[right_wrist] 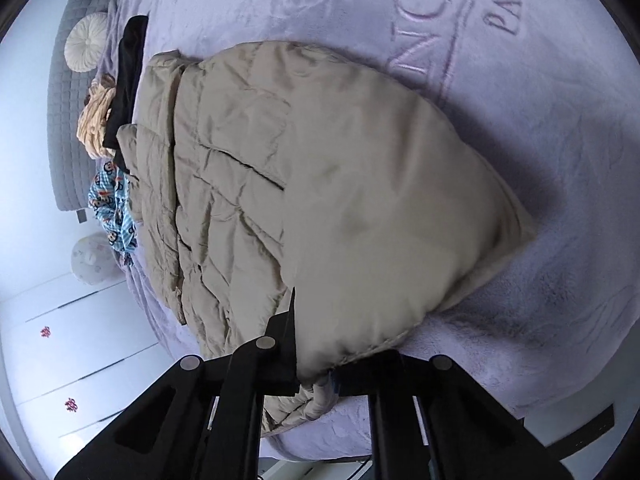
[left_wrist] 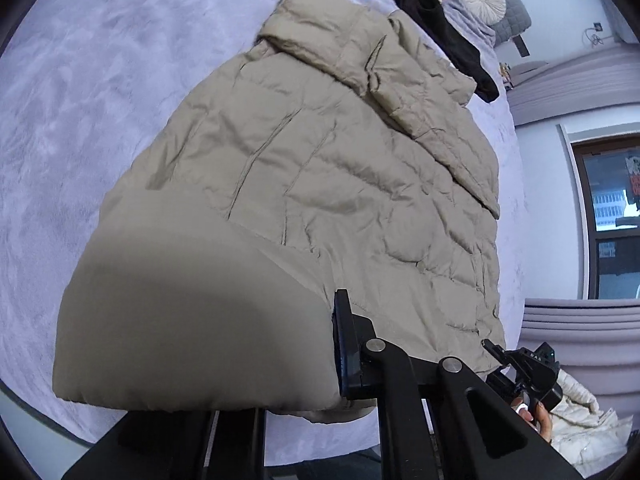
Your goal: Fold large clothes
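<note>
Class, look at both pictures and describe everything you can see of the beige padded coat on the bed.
The coat is beige, quilted and puffy, with a matte, crinkled shell. It lies spread on a lilac blanket, its thick collar end far from the cameras. One sleeve lies folded over its body. The near hem is lifted and bulging, pinched by the left gripper and the right gripper, both shut on it. A black garment touches its far end.

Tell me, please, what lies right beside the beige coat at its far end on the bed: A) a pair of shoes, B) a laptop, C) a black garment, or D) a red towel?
C: a black garment lies along the collar end of the beige coat on the bed, also seen from the right wrist.
</note>
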{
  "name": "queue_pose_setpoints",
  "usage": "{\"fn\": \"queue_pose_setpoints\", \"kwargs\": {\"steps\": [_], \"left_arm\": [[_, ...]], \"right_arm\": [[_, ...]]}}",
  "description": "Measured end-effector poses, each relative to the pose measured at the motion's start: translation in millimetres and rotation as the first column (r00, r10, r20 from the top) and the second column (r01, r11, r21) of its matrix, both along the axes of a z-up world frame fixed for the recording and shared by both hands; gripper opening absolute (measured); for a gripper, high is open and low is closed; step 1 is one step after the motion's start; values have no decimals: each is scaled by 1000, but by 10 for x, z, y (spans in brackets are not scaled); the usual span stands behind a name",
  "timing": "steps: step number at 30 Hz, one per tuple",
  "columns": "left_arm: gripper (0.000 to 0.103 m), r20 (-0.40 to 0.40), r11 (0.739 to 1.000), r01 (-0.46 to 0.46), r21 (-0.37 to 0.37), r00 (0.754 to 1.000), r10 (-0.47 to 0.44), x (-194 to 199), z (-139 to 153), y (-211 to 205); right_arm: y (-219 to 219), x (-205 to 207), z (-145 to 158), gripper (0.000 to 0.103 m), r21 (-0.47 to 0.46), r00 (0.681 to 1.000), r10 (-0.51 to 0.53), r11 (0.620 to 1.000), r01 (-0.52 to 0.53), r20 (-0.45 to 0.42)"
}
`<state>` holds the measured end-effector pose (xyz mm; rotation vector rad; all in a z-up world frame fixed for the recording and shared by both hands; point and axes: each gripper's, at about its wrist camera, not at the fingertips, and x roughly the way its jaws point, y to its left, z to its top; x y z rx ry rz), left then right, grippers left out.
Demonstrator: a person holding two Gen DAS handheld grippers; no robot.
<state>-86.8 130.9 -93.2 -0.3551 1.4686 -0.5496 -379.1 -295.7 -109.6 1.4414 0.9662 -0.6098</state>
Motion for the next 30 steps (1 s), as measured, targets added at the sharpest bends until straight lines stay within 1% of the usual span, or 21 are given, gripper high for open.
{"fn": "queue_pose_setpoints", "kwargs": {"steps": [4,5,7,9,11,14,15,18,19,21,23,24,28,29,30], "left_arm": [[14,92,1000,5,-5,996,-5,236,291,-129],[14,114,1000,-2,-6,993,2,315,365,-157],[14,170,1000,-22,0,985,22,491,528,-231],[14,227,999,-30,16,973,26,649,675,-342],[14,287,998,-34,49,958,18,848,810,-504],[14,362,995,-57,85,932,23,1132,954,-744],[14,387,992,-75,103,922,30,1259,991,-845],[14,437,980,-118,159,899,37,1613,1002,-1085],[14,444,976,-131,171,895,42,1724,1001,-1136],[14,449,970,-154,188,892,54,1955,955,-1237],[14,441,966,-160,202,896,56,2189,865,-1304],[14,434,964,-156,215,900,49,2320,785,-1345],[14,384,949,-121,290,923,0,2700,351,-1554],[14,371,947,-113,302,929,-8,2743,246,-1591],[14,355,944,-103,314,935,-16,2816,121,-1633]], "right_arm": [[-70,274,298,10,-70,996,90,994,-88,19],[-97,376,392,10,-97,992,127,987,-124,20],[-149,623,575,10,-169,975,222,961,-220,-3],[-211,927,750,10,-241,948,317,918,-315,-29],[-288,1232,893,10,-302,919,392,871,-387,-46],[-465,1735,1080,10,-383,867,494,789,-480,-68],[-539,1950,1134,10,-408,846,527,756,-512,-83],[-684,2497,1214,10,-462,792,598,672,-579,-123],[-739,2709,1208,10,-478,774,617,641,-600,-145],[-822,3054,1173,10,-498,756,629,605,-621,-179],[-926,3325,1100,10,-507,759,620,598,-621,-198],[-992,3457,1037,10,-503,766,611,607,-615,-199],[-1200,3739,703,10,-454,806,561,678,-577,-188],[-1242,3800,587,10,-441,813,549,693,-571,-191],[-1262,3837,503,10,-433,816,544,698,-570,-196]]}}
